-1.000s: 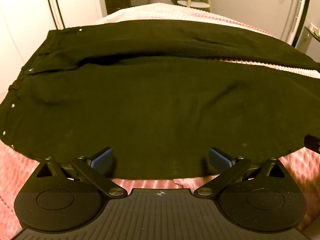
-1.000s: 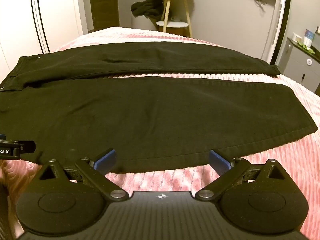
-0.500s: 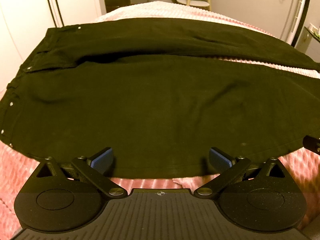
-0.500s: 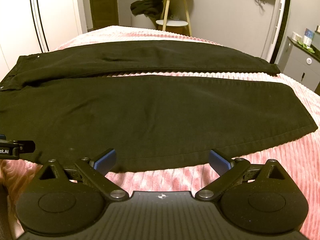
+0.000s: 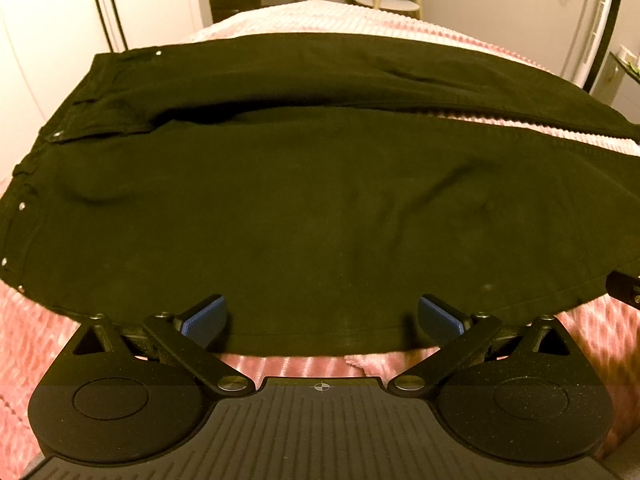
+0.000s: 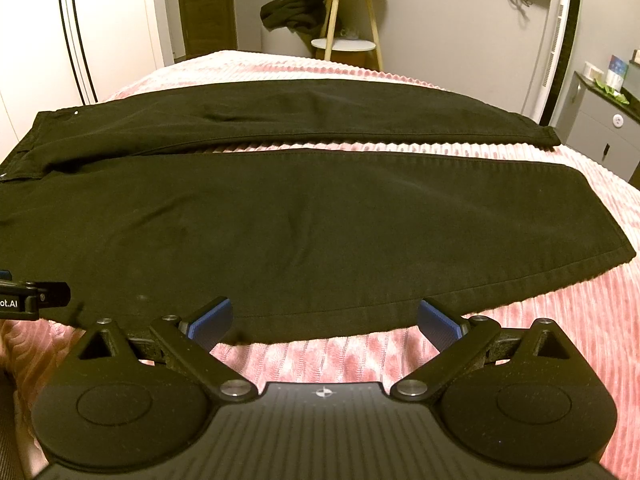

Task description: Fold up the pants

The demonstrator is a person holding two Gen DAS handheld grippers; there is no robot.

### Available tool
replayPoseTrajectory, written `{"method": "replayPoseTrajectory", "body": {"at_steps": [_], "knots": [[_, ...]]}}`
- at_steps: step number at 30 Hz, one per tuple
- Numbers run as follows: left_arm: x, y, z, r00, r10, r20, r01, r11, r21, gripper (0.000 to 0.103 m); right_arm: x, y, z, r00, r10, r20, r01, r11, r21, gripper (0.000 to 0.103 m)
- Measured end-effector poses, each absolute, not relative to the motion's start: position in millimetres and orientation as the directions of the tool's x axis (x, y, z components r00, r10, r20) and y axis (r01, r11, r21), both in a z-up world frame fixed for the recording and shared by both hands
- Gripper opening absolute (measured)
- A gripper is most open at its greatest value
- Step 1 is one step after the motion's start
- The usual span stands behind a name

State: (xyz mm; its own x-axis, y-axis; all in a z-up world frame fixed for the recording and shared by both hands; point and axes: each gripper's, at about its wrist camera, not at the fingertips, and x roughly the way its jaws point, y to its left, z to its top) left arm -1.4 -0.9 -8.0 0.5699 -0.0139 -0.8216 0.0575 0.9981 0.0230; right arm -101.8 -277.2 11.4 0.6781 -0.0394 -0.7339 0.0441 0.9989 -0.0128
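Observation:
Black pants (image 5: 304, 208) lie flat on the pink bed, waistband at the left, both legs running to the right. The right wrist view shows the pants (image 6: 320, 220) with both leg hems at the right, and a strip of blanket between the legs. My left gripper (image 5: 320, 318) is open and empty, its blue pads over the near edge of the near leg, toward the waist. My right gripper (image 6: 324, 320) is open and empty at the near edge of the same leg, further toward the hem. Each gripper's side shows at the edge of the other's view.
The pink ribbed blanket (image 6: 520, 352) covers the bed. A white wardrobe (image 6: 40, 40) stands at the left. A small wooden side table (image 6: 348, 20) with dark clothes draped on it stands beyond the bed. A grey cabinet (image 6: 600, 132) is at the right.
Both grippers have crept slightly forward toward the near edge of the pants. The pants have not moved and both grippers stay open.

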Motion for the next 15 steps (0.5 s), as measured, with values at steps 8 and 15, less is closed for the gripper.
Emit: {"method": "replayPoseTrajectory", "body": {"at_steps": [8, 15], "knots": [[-1.8, -1.3, -8.7, 0.566, -0.014, -0.824, 0.053, 0.998, 0.019, 0.103, -101.6, -277.6, 11.6, 0.677, -0.039, -0.735, 0.044, 0.999, -0.012, 0.099], [-0.8, -0.6, -8.2, 0.564, -0.016, -0.826, 0.053, 0.998, 0.017, 0.103, -100.9, -277.6, 11.5, 0.676, -0.039, -0.736, 0.044, 0.999, -0.012, 0.099]]}}
